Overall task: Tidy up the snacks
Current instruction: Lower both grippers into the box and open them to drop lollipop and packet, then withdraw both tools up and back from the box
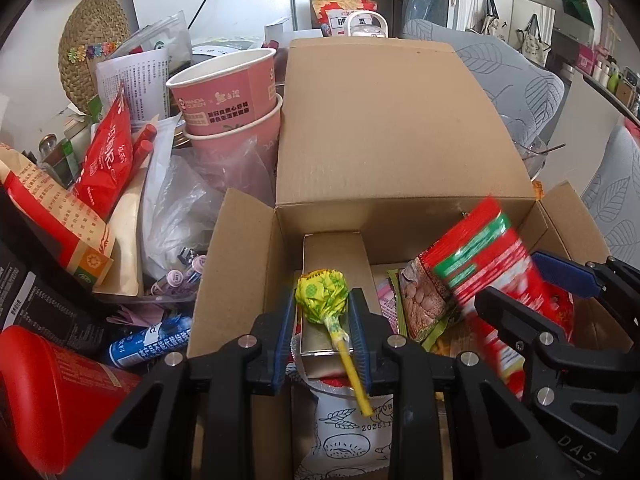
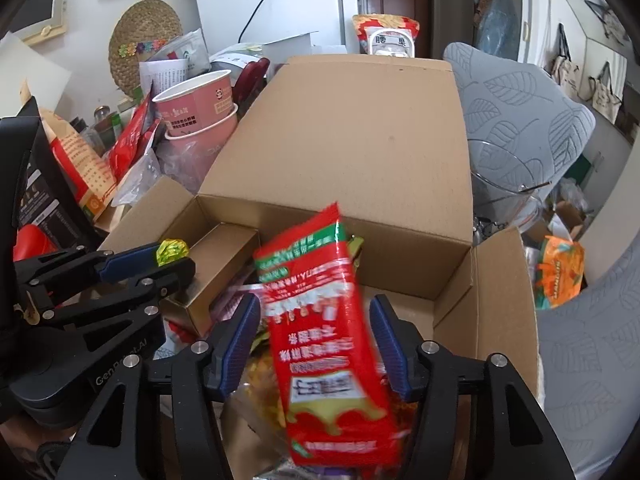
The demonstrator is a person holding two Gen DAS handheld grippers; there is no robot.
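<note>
Both grippers hang over the open brown cardboard box, lid flap standing up at the far side. Left gripper: jaws narrow, blue pads either side of a lollipop in a yellow-green crinkled wrapper. The lolly head sits up between the pad tips, the yellow stick running back and down toward the camera, so its long axis lies roughly along the fingers. Pads look close against it; contact on the stick is not clear, head appears pinched. Below it, inside the box, a long gold-coloured carton lies with its length pointing far, against the left wall. Right gripper: jaws parted, a tall red-and-green foil snack packet between them, blurred, gaps visible on both sides, so judged loose or dropping free rather than gripped. Packet's long axis near upright, tilted left at the top, sitting right of the gold carton over other packets in the box's near right part. Judgement: lollipop goes down next; free space lies straight ahead and below the left gripper, beside the carton.
</note>
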